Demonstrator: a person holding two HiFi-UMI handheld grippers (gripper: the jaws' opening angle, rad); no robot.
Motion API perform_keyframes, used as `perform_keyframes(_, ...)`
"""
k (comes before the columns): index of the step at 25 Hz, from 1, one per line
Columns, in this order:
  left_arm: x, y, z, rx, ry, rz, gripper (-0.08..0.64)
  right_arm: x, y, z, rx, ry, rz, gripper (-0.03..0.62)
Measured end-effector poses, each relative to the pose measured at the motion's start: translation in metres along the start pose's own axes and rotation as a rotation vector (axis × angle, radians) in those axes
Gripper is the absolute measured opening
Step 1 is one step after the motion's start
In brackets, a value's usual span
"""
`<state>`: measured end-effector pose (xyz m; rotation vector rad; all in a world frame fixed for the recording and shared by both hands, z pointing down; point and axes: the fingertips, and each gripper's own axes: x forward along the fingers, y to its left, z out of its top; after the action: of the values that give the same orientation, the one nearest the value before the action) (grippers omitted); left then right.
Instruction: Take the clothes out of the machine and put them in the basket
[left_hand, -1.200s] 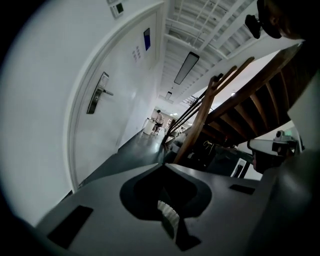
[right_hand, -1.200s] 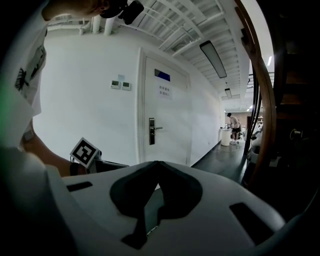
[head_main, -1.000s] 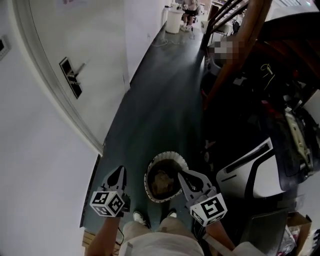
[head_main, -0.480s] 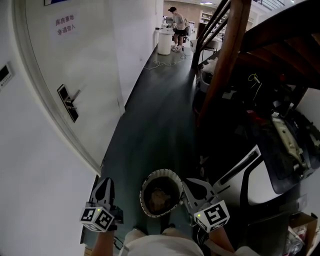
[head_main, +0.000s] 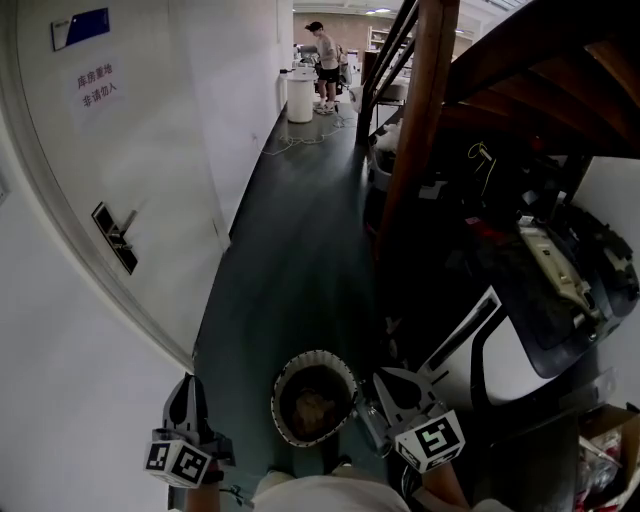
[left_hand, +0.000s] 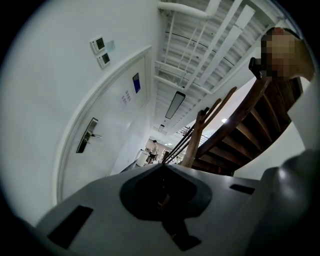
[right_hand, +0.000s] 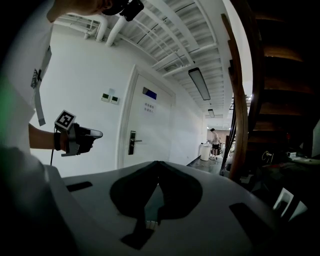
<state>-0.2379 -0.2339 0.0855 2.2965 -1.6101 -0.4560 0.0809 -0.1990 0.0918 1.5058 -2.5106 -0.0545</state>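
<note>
We hold both grippers low at the near edge of the head view, one on each side of the basket (head_main: 315, 354). The basket stands on the dark floor (head_main: 300, 240) just in front of our feet. The left gripper (head_main: 187, 382) is to the basket's left, apart from it. In its own view its jaws are closed tip to tip with nothing between them (left_hand: 162, 166), pointing level down the corridor. The right gripper (head_main: 384, 378) sits just beside the basket's right rim, and its jaws are likewise pressed together and empty (right_hand: 158, 163). From the right gripper view we also see the left gripper (right_hand: 80, 139) held out in front of the white door (right_hand: 150, 125). A crumpled brownish heap of clothes (head_main: 314, 406) lies inside the basket, down at its bottom. The white machine (head_main: 520, 370) stands to the right, near the right gripper, and we cannot make out what is inside it. On the left wall the door handle (head_main: 115, 238) shows, a wooden post (head_main: 415, 130) rises right of centre, and a person (head_main: 325, 50) stands at the far end of the corridor.
</note>
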Motion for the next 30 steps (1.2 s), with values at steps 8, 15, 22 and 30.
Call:
perform_keyframes(8, 0.005, -0.005, 0.006, -0.015, -0.019, -0.005, 0.014, 0.004, 0.004, 0.013, -0.013, -0.015, 0.02, 0.012)
perform_keyframes(15, 0.003, 0.005, 0.01, -0.031, -0.027, -0.002, 0.014, 0.018, 0.021, 0.024, -0.03, -0.038, 0.053, 0.012)
perform_keyframes(22, 0.003, 0.017, 0.009, -0.043, -0.02, 0.004, 0.014, 0.032, 0.042, 0.024, -0.053, -0.025, 0.087, 0.012)
perform_keyframes(30, 0.002, 0.028, 0.012, -0.049, -0.019, 0.011, 0.014, 0.043, 0.055, 0.025, -0.054, -0.017, 0.11, 0.012)
